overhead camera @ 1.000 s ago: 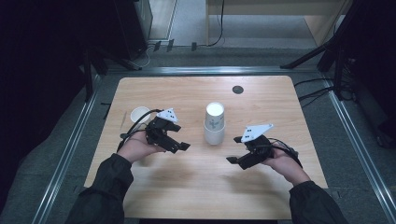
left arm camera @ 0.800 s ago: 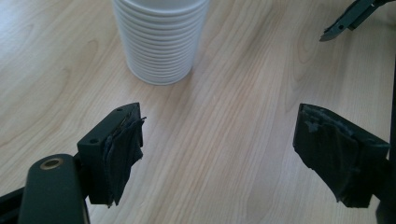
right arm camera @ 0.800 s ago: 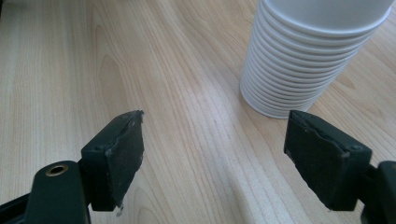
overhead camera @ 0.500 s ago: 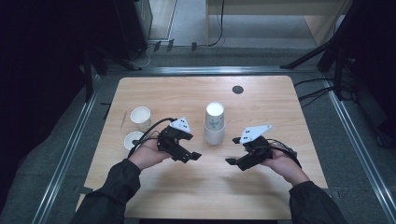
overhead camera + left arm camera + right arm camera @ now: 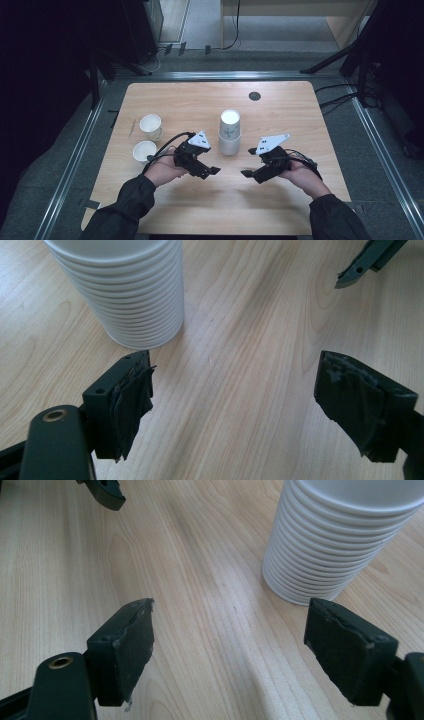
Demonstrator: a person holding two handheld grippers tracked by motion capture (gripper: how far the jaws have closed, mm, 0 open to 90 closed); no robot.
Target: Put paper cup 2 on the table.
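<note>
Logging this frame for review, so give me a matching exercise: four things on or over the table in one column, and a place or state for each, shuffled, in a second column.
Things:
1. stack of cups
2. two single cups
3. left gripper
4. dark round disc

Places or states:
A. at the table's left side, one behind the other
B. set in the tabletop near the far edge
C. upright at the table's middle, between the two grippers
D. open, nothing between its fingers, near the stack's base

Pairs: 1-C, 2-A, 3-D, 4-B
</note>
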